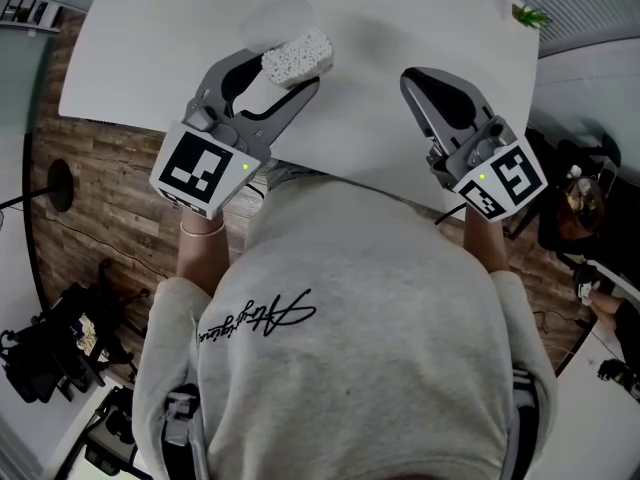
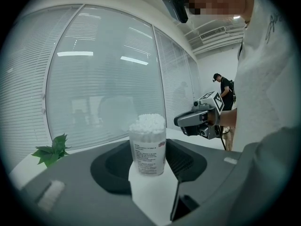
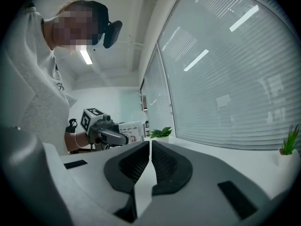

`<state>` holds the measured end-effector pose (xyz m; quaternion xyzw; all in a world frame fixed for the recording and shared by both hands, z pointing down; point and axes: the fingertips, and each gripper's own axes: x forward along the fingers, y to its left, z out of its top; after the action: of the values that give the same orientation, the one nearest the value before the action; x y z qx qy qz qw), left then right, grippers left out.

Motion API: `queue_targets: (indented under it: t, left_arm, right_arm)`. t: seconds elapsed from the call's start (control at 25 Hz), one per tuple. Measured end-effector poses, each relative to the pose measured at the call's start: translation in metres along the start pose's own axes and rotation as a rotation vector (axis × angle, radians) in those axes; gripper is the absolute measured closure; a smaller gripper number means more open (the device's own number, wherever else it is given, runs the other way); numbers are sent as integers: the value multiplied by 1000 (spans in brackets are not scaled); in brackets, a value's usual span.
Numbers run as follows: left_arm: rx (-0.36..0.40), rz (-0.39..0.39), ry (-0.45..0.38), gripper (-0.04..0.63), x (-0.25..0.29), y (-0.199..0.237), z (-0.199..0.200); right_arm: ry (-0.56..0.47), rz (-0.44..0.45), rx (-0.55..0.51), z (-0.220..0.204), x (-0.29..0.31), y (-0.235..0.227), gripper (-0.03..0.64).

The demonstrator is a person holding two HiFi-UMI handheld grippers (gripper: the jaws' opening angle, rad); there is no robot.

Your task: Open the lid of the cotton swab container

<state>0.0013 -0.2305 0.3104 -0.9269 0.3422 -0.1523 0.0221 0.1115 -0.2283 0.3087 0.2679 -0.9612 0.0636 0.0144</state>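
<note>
Swab container (image 2: 147, 147): light, thin clear plastic, slick, prob. dents if squeezed. Left tool (image 1: 288, 72) pinches its body, left side, over tabletop (image 1: 390, 28). Right tool (image 1: 412, 78) pressed together, empty. Lid not discernible; grip by rim.

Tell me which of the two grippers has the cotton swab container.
The left gripper: its jaws clamp the cotton swab container between them. The right gripper is shut, with nothing between its jaws.
</note>
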Motion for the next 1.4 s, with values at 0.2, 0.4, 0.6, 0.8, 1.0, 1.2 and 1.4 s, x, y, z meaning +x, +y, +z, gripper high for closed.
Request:
queue_targets:
  t: [0.2,0.4,0.6,0.8,1.0,1.2,1.4]
  left_arm:
    - [-1,7,0,382,-1,-2,1]
    - [-11,17,-14,382,-2,-4,3]
    - [3,21,-9,383,-4,-9,2]
    - [2,31,-24,385,-7,-10,5]
    - [-4,35,-28,385,-6,-12,5]
    - [-2,38,-23,385,-7,-12,4]
    - [-14,39,-32,385,-6,-10,6]
  right_arm:
    - [-15,4,3,2,-1,1,614]
    - [-26,4,1,1,-2,3,614]
    - [-31,-4,0,2,-6,4,614]
    - [-42,-9,-2,4,-6,6,614]
    - [-51,-16,0,4,-7,5,615]
    - [-48,-30,-2,4,-9,4,615]
    - [-47,-43,-7,5,-10,1,615]
